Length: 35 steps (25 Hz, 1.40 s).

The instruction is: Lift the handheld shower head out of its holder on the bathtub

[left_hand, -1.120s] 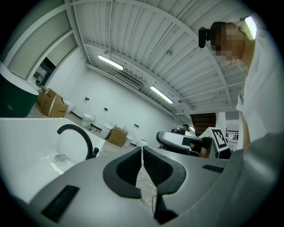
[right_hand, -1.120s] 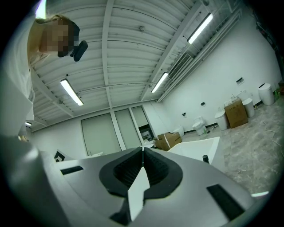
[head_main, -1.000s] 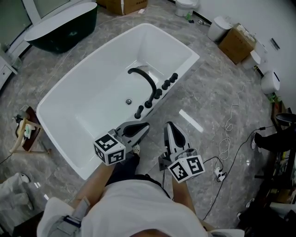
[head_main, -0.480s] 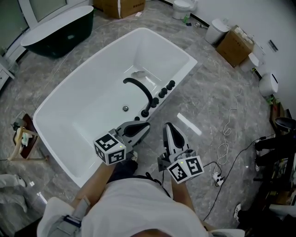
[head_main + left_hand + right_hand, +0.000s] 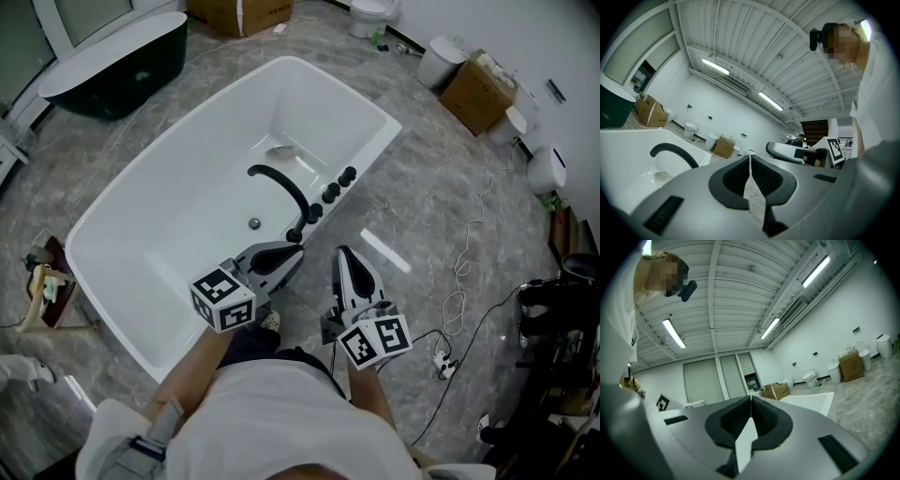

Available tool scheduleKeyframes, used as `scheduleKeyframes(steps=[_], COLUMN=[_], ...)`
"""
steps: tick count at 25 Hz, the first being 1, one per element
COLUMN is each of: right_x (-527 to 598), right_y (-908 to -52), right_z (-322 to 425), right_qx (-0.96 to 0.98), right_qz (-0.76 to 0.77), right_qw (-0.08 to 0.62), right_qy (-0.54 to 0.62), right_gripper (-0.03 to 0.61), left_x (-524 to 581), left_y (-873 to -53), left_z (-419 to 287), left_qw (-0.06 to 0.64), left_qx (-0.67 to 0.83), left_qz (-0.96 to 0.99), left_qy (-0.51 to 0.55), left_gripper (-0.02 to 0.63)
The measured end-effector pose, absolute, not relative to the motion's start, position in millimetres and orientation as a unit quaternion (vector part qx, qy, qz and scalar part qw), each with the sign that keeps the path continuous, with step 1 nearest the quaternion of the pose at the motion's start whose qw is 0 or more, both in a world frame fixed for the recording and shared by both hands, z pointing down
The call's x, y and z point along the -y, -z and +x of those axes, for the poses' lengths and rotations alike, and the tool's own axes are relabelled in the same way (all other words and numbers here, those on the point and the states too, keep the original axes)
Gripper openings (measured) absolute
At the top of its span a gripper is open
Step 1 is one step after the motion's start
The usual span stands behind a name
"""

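A white bathtub [image 5: 112, 272] fills the middle of the head view. On its near right rim stands a row of black fittings [image 5: 330, 192], with an arched black spout [image 5: 281, 183] reaching over the basin. The slim upright piece at the row's near end [image 5: 293, 232] looks like the handheld shower head in its holder. My left gripper [image 5: 298, 251] is shut and empty, its tip just short of that piece. My right gripper [image 5: 340, 253] is also shut and empty, over the floor beside the tub. The left gripper view shows its closed jaws, with the spout [image 5: 675, 152] to their left.
A dark green tub [image 5: 122, 56] stands at the far left. Cardboard boxes [image 5: 478, 89] and white toilets [image 5: 544, 169] line the right wall. Cables [image 5: 459, 272] and a white strip [image 5: 386, 251] lie on the grey floor. A small wooden rack [image 5: 42, 291] stands left of the tub.
The tub and its black fittings have come slightly closer to both grippers as the person steps toward it. Both grippers stay shut.
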State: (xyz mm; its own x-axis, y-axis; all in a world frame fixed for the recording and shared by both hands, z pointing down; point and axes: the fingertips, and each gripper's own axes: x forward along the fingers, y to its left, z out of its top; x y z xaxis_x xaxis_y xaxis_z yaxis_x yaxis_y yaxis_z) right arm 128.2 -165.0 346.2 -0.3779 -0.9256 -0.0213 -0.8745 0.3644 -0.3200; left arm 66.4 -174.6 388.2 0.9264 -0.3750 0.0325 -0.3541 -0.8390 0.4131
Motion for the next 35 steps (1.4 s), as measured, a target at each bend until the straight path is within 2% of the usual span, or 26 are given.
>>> scheduleKeyframes(steps=[6,10,12,14,25,35], right_x=[173,177,179,183,196,206], right_y=[-348,-347,-345,-342,-346,-374], right_z=[121,114,109,105,64,53], right_qx=[-0.825,-0.833,-0.840,-0.847,-0.893,-0.901], right_qz=[-0.534,-0.530,-0.521,-0.508,-0.427,-0.402], right_qw=[0.121,0.094,0.087,0.088,0.038,0.010], right_qy=[0.139,0.128,0.125,0.128,0.137,0.162], right_gripper=[0.018,0.026,0.090,0.186,0.190,0.190], left_x=[178,181,183,186,198,199], left_y=[-391,-390,-388,-387,-386,-408], left_z=[65,64,61,56,9,-6], left_qw=[0.209,0.210,0.210,0.210,0.228,0.255], left_qx=[0.192,0.203,0.214,0.230,0.322,0.354], left_qz=[0.958,0.956,0.953,0.949,0.916,0.898], left_qy=[0.029,0.031,0.036,0.042,0.065,0.056], left_gripper=[0.020,0.020,0.020,0.020,0.020,0.020])
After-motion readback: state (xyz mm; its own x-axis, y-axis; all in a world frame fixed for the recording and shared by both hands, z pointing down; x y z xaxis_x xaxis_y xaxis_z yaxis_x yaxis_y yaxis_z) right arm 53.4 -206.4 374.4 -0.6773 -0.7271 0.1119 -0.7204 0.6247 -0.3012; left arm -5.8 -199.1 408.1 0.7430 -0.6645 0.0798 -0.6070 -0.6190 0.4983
